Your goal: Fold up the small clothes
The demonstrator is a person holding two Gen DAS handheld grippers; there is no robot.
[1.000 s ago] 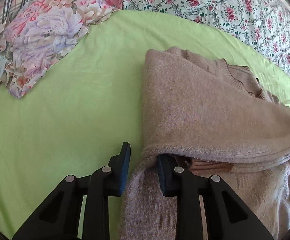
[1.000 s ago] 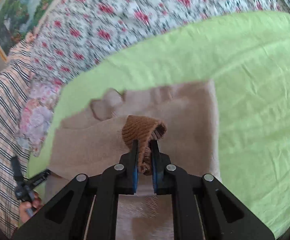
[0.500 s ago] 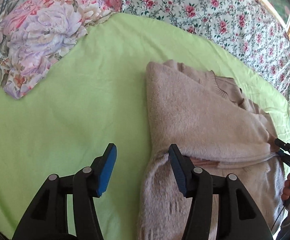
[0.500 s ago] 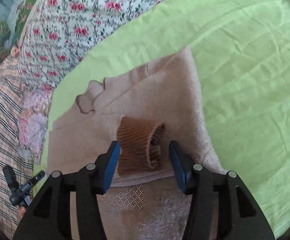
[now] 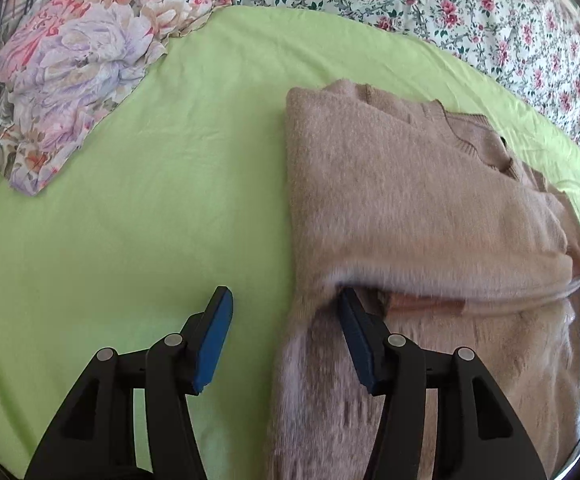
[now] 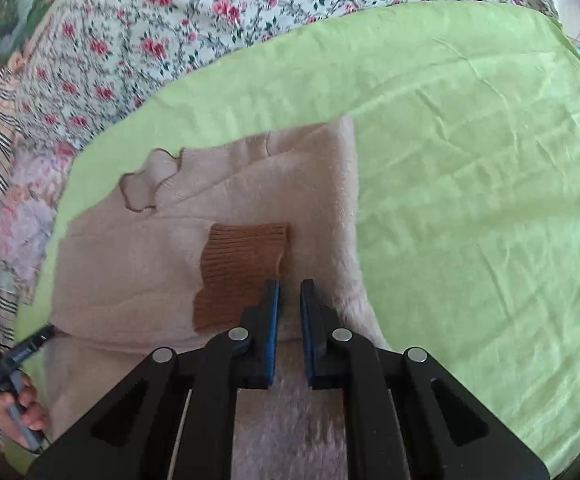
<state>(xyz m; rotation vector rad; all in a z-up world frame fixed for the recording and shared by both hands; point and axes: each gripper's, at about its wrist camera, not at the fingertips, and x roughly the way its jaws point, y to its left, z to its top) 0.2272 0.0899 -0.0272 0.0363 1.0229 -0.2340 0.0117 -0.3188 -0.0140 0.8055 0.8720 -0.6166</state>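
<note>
While the beige sweater [image 5: 410,208] lies folded on the green sheet [image 5: 150,200], my left claw [image 5: 286,320] stands wide, straddling its near edge without pressing it. My right claw [image 6: 289,292], just narrowed to a slit, holds nothing beside the brown cuff [image 6: 242,264].

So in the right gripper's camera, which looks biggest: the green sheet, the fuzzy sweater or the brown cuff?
1. Green sheet, which fills most of the picture.
2. Fuzzy sweater.
3. Brown cuff, smallest by far, lying on the sweater.
</note>
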